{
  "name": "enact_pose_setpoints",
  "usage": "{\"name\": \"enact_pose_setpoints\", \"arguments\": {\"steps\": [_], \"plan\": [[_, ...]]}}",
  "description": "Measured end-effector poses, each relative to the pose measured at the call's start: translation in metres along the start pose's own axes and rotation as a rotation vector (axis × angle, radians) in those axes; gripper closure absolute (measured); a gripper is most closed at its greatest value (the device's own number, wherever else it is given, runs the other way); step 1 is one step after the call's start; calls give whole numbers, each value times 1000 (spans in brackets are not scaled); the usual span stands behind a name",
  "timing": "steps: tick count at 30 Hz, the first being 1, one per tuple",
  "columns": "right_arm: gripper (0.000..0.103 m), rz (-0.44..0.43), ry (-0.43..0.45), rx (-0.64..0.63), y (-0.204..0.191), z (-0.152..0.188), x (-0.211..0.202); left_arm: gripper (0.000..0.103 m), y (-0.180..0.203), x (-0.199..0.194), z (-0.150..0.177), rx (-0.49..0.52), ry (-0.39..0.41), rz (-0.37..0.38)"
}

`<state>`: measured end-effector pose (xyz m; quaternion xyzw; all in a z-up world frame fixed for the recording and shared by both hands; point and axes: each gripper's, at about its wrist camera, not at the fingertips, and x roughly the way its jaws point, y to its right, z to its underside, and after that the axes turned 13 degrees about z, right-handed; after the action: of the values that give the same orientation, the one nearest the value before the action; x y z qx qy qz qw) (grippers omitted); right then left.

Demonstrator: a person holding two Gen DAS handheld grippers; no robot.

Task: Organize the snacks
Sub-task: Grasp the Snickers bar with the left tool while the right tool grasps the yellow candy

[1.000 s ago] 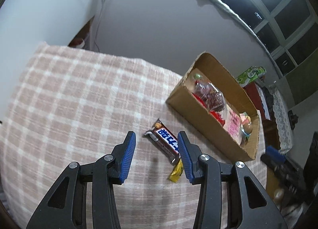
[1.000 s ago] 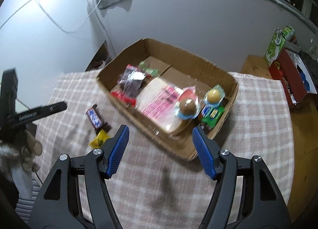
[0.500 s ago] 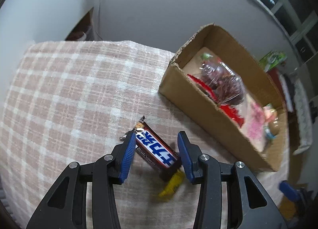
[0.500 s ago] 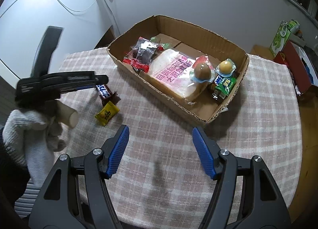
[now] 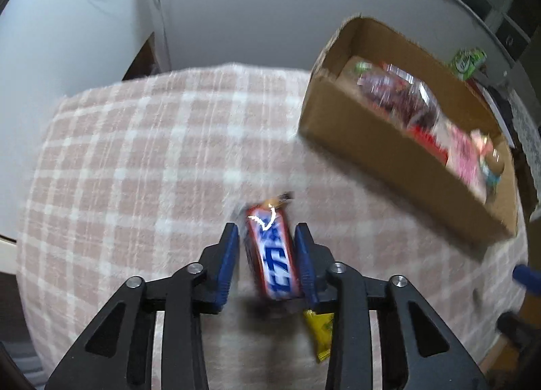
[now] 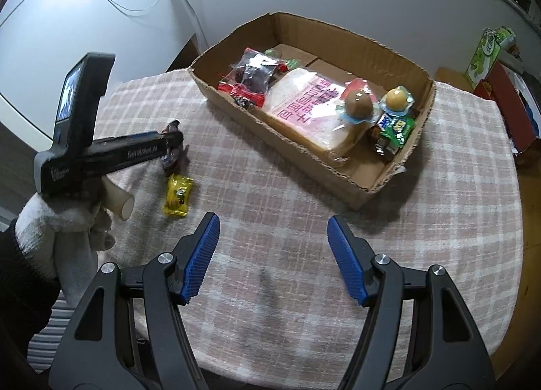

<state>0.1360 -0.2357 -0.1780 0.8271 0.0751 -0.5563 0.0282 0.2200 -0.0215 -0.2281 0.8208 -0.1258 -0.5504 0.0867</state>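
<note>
My left gripper (image 5: 268, 237) is shut on a brown, red and blue chocolate bar (image 5: 272, 254), which tilts up between the blue pads above the checked tablecloth. A yellow candy (image 5: 319, 336) lies just under the right finger. In the right wrist view the left gripper (image 6: 170, 150) holds the bar (image 6: 172, 153) at the left, with the yellow candy (image 6: 177, 195) beside it. The cardboard box (image 6: 365, 187) holds several snacks. My right gripper (image 6: 272, 251) is open and empty over the tablecloth, in front of the box.
The box (image 5: 389, 156) sits to the right of the left gripper. The round table's edge curves near a white wall with a cable (image 6: 135, 7). A green carton (image 6: 483, 55) and a red box (image 6: 507, 106) stand on a side surface at the right.
My left gripper has closed on the chocolate bar and turned it lengthwise between the pads. My right gripper has stayed open, now a little closer to the table.
</note>
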Motion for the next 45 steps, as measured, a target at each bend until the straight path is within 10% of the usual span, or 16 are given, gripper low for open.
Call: {"name": "enact_pose_setpoints", "arguments": {"steps": [33, 41, 45], "plan": [[35, -15, -70, -311, -135, -8, 81, 72, -77, -37, 58, -84, 30, 38], [74, 57, -48, -400, -139, -15, 87, 76, -79, -46, 67, -83, 44, 38], [75, 53, -54, -388, -133, -20, 88, 76, -72, -47, 66, -70, 48, 47]]}}
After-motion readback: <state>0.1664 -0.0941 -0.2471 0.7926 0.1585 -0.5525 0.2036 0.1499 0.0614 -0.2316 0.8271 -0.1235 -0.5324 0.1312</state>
